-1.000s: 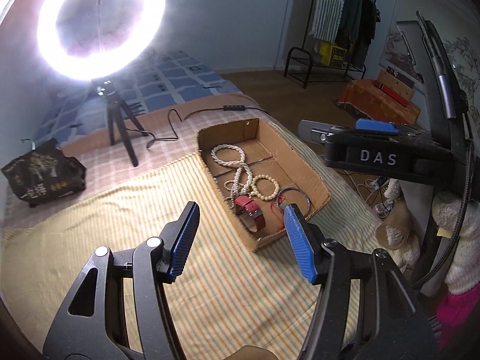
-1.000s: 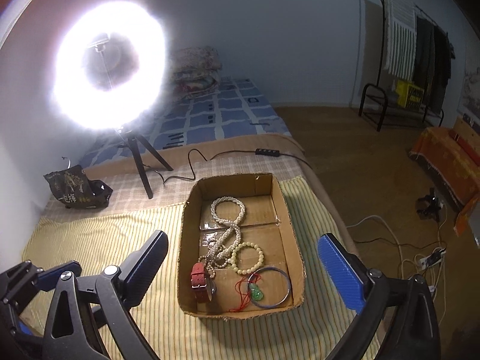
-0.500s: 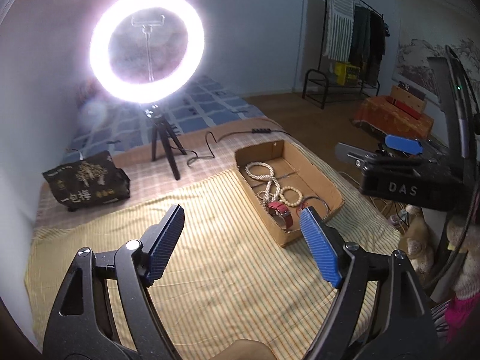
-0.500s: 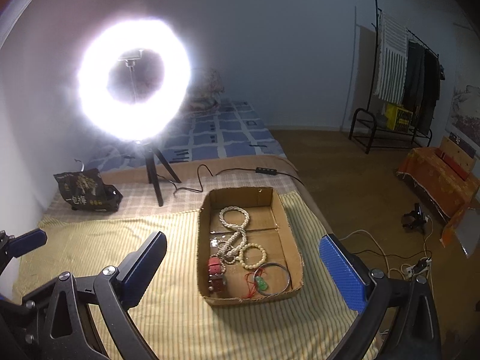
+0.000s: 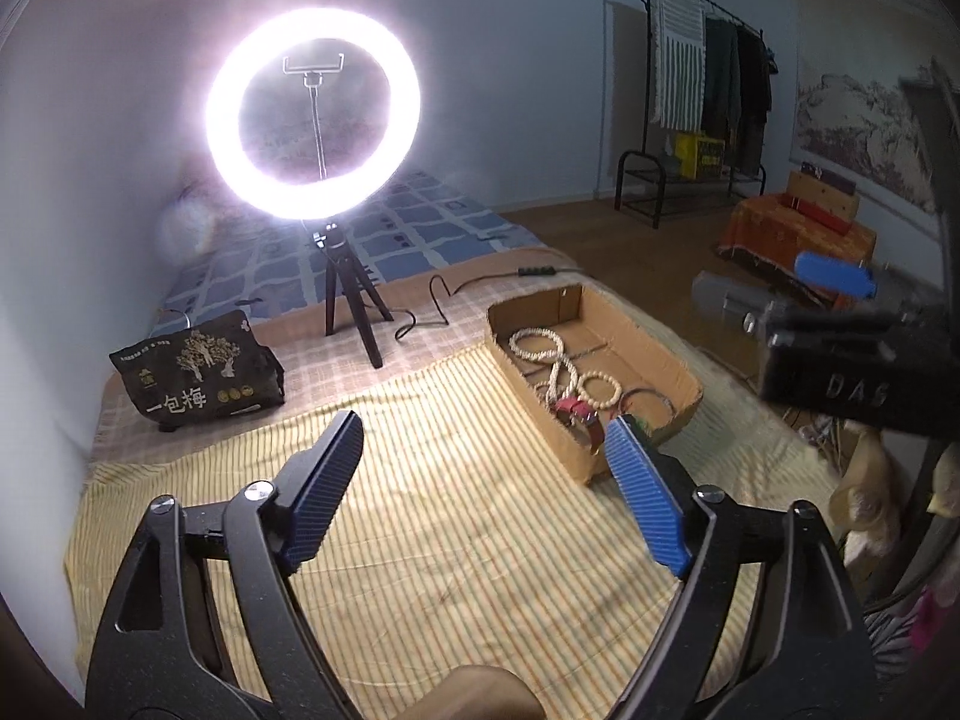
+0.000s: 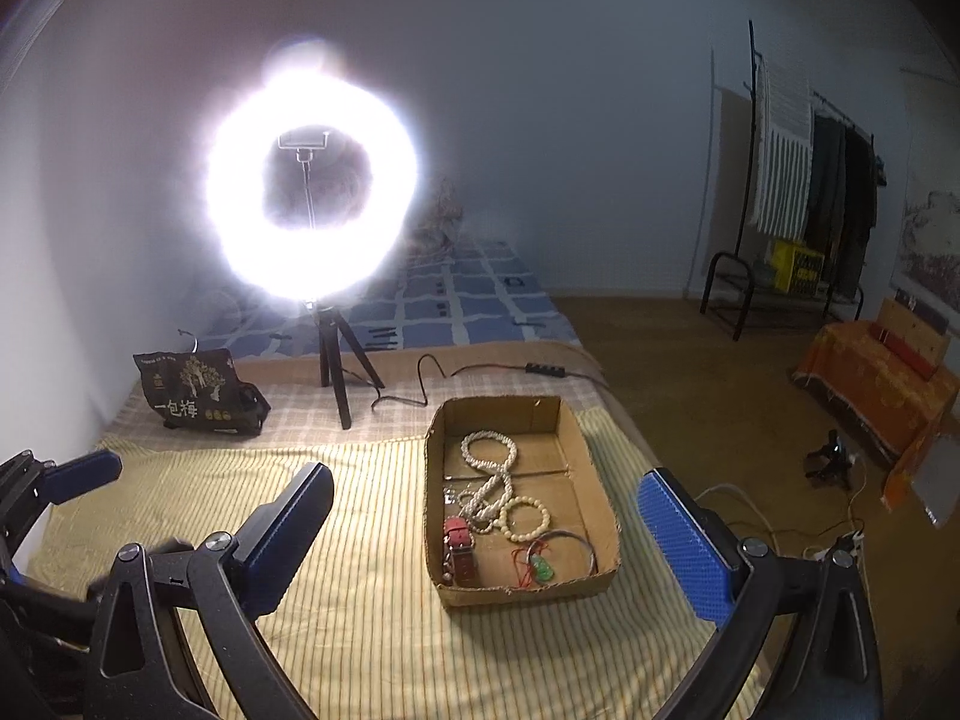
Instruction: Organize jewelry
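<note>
Left hand-held gripper (image 5: 483, 444) spread wide over the striped bed (image 5: 420, 540), jaws just been opening, nothing between. Right hand-held gripper (image 6: 486, 504) likewise spread, empty. Box (image 6: 600, 498) near bed's right edge, holding bead necklace (image 6: 489, 468), bead bracelet (image 6: 527, 519), red watch (image 6: 459, 546), bangle (image 6: 570, 549), green pendant (image 6: 543, 570).

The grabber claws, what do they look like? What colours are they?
Each claw has a black plastic frame with triangle-shaped holes and silver screws. The left gripper has two long fingers faced with ridged blue pads. The right gripper matches it, with bumpy blue pads. In the left wrist view its black body shows white letters, DAS. No cables or sleeves show.
</note>
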